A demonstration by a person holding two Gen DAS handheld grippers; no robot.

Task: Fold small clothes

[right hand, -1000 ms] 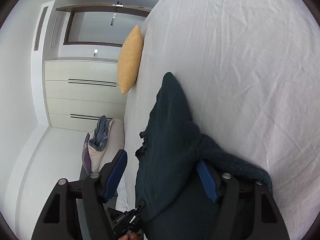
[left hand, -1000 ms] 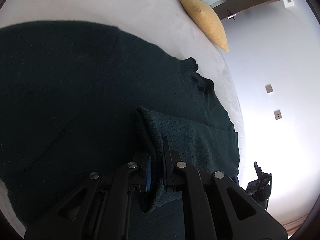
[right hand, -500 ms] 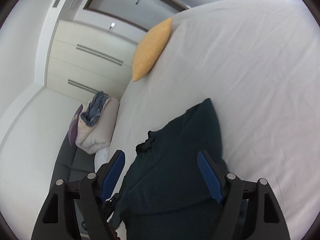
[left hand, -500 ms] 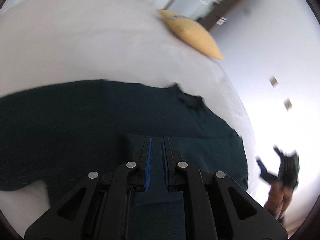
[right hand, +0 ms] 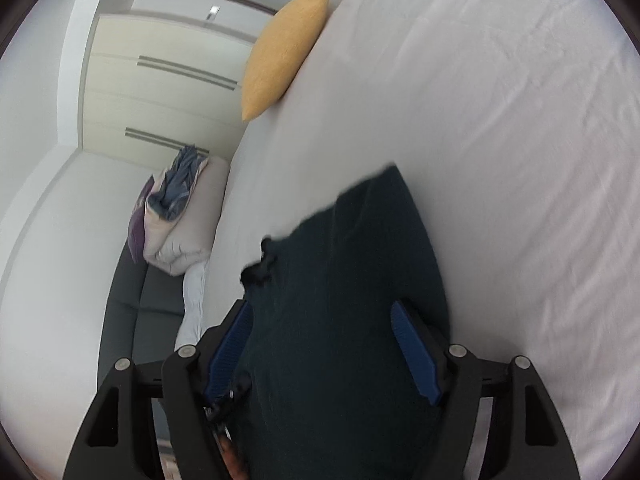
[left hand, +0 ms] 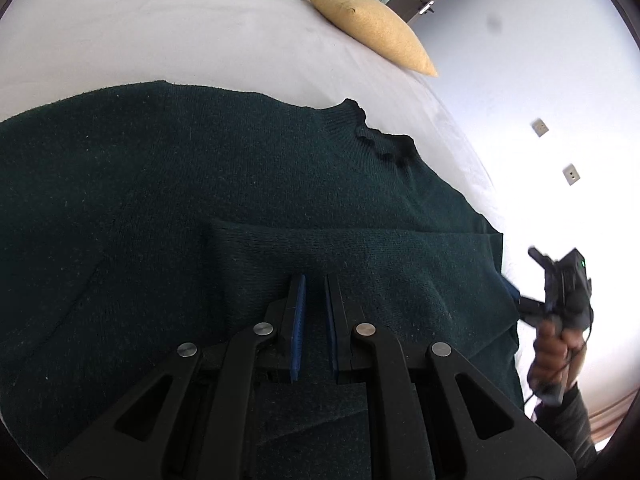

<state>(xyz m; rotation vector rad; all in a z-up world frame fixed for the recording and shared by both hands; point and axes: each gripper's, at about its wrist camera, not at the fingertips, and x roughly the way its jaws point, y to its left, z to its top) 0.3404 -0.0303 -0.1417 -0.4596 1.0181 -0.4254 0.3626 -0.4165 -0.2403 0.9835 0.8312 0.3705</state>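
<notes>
Left wrist: sweater [left hand: 240, 184] beneath left gripper [left hand: 314, 312].

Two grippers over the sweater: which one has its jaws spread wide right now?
The right gripper: its blue pads stand far apart over the dark green sweater, closing slightly, gripping nothing. The left gripper is nearly shut, pads almost together.

You are looking at a matt, fuzzy knitted sweater [left hand: 240, 184] lying beneath your jaws on a smooth white cotton-like sheet [right hand: 500, 128]; beyond them, a coarse-woven yellow cushion [left hand: 372, 26] is resting.
</notes>
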